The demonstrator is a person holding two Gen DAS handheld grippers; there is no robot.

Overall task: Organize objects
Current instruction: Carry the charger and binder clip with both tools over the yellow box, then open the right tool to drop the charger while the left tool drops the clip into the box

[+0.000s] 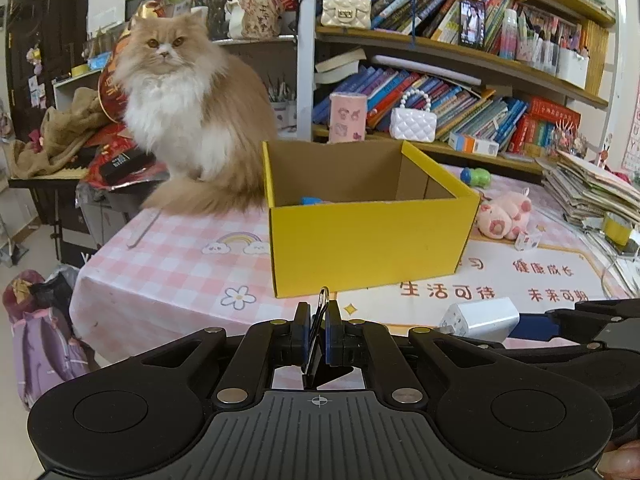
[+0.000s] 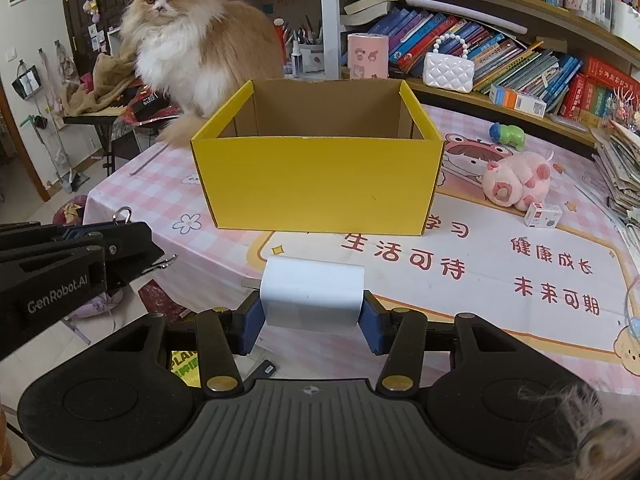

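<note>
An open yellow cardboard box (image 1: 368, 240) (image 2: 320, 184) stands on the pink checked tablecloth, and something blue (image 1: 312, 201) shows inside it. My left gripper (image 1: 319, 314) (image 2: 150, 246) is short of the box's near wall. It is shut on a thin dark item with a metal clasp (image 1: 324, 300) (image 2: 123, 214). My right gripper (image 2: 312, 314) (image 1: 518, 322) hovers before the box too, to the right of the left one. Its blue pads press both sides of a white charger block (image 2: 312, 292) (image 1: 482, 316).
A fluffy orange-and-white cat (image 1: 188, 112) (image 2: 192, 40) sits on the table just behind the box's left corner. A pink pig plush (image 2: 516, 180), a green toy (image 2: 508, 134) and a small white carton (image 2: 543, 215) lie to the right. Stacked papers (image 1: 596, 188) and bookshelves (image 1: 460, 92) line the far right.
</note>
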